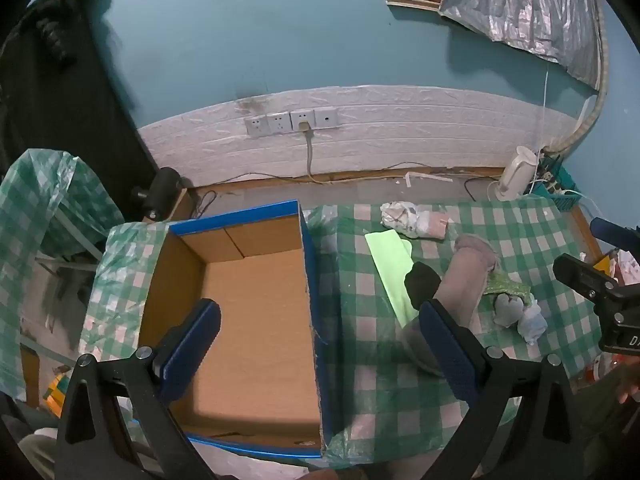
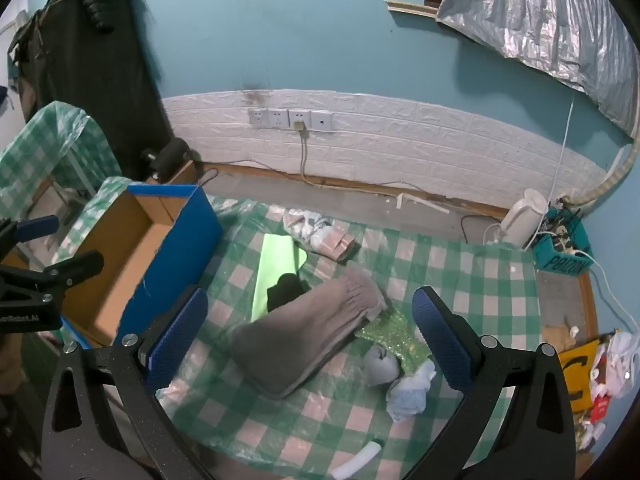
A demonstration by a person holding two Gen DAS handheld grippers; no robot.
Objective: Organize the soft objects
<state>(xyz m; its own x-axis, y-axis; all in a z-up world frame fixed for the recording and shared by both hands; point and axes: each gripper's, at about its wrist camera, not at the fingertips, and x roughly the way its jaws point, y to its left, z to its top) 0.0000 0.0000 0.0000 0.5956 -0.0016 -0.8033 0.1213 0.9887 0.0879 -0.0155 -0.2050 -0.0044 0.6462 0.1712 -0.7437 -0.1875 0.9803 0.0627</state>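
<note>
We are holding both grippers spread wide and gripping nothing, the left gripper hovering over the cardboard box, the grey cloth lying between the right gripper's fingers.

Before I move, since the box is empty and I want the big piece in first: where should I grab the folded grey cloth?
Likely best with the right gripper, open above it. The folded grey cloth lies flat, overlapping the black item at its far side. Come from above and pinch the thick folded near corner, which is clear of neighbours, then carry it left to the box.
</note>
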